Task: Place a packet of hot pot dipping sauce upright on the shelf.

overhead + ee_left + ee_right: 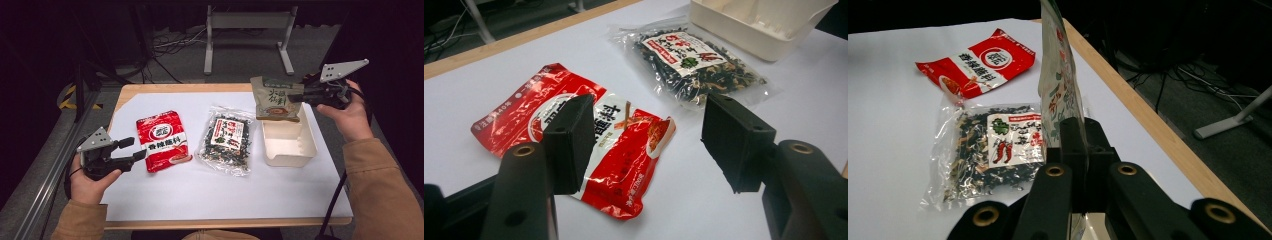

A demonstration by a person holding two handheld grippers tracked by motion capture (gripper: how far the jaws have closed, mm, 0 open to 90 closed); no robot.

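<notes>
Right hand-held gripper [296, 98]: jaws pinched flat together on one edge of the green-brown pouch [276, 98], which hangs out ahead of them, lifted over the far end of the white bin [310, 145] and clear of the bench [280, 200]

Pouch reads as light, thin film, soft: in the right gripper view [1060, 85] it stands edge-on from the jaws and bows a little. Glossy, so I judge it could slide if the pinch eases. Best hold is the flat sealed margin, where I have it now, not the filled belly

Left hand-held gripper [649, 135]: jaws wide apart, nothing between them, held low over the bench. Red sachet [574, 135] lies flat just ahead and below; same kind of slick, floppy packet, take it by an edge or corner

Clear bag of dried mix [227, 139] lies beyond the red one, between it and the bin; crinkly, contents probably brittle, so light squeeze
</notes>
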